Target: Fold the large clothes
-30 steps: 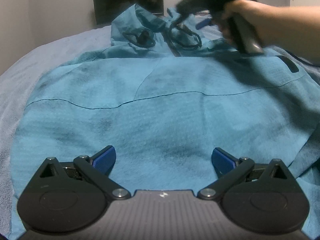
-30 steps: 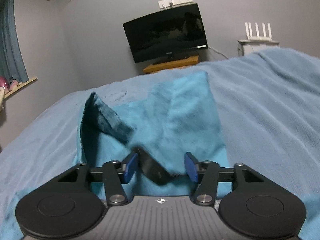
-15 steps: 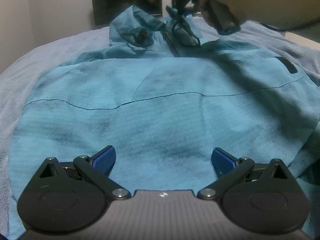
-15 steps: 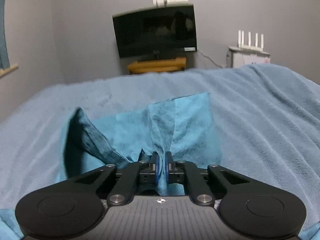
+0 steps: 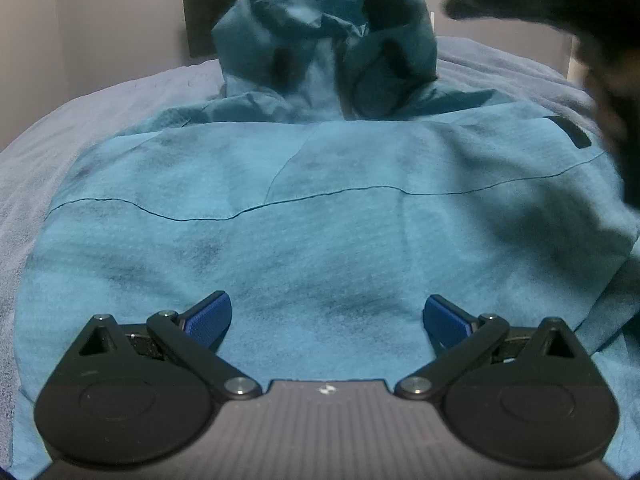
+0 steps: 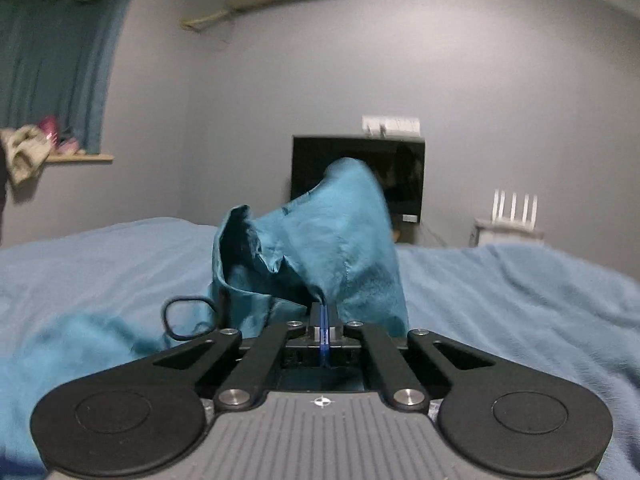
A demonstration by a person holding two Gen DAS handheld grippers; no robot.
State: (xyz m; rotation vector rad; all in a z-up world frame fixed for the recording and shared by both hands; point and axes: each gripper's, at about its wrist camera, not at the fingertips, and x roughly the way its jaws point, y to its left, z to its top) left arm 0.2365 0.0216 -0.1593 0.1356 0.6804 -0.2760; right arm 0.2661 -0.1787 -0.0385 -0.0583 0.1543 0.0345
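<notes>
A: Right gripper (image 6: 323, 330) pinches the hood (image 6: 332, 232) of the teal jacket (image 5: 320, 240) lying on the bed (image 6: 520, 300); left gripper (image 5: 326, 320) gapes above the hem.

B: Keep it taut; lay it flat onto the back.

The left gripper (image 5: 326, 318) hovers wide open over the jacket (image 5: 320, 220) — its hood (image 5: 328, 40) bunched upright beyond, on the bed (image 5: 100, 112).

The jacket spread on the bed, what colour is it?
Teal blue, with thin dark seam lines; the jacket shows best in the left wrist view.
</notes>
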